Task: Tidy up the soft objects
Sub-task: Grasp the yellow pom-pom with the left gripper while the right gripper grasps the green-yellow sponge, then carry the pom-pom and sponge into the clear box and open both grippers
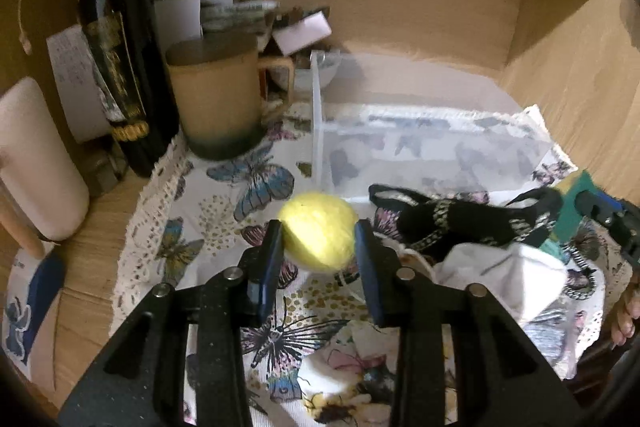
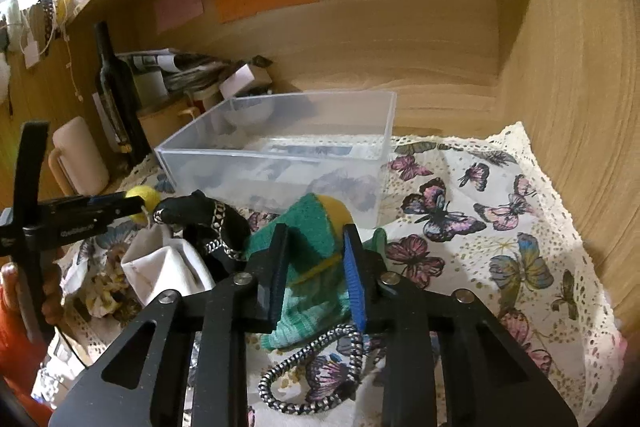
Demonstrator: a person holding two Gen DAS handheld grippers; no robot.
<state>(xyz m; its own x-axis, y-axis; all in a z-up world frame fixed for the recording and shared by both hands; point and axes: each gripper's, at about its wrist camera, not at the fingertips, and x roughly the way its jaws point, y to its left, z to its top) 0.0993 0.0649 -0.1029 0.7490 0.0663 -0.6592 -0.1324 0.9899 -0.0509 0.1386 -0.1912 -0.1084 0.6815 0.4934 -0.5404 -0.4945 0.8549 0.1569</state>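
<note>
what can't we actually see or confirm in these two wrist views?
- Clear plastic bin interior: left wrist view shows only its frosted side; contents unclear.
- Green knit piece: right tongs cover its middle; garment type unknown. In the left view it is cut off by the right tongs.
- Wine bottle label: too blurred to read.
- Yellow ball underside: hidden between the left tongs; whether it is lifted is unclear.

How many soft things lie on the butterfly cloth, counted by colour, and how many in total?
Yellow: 1, felt ball between the left tongs
Green: 1, knitted piece between the right tongs
Black: 1, patterned fabric
White: 1, cloth
Total: 4
</note>
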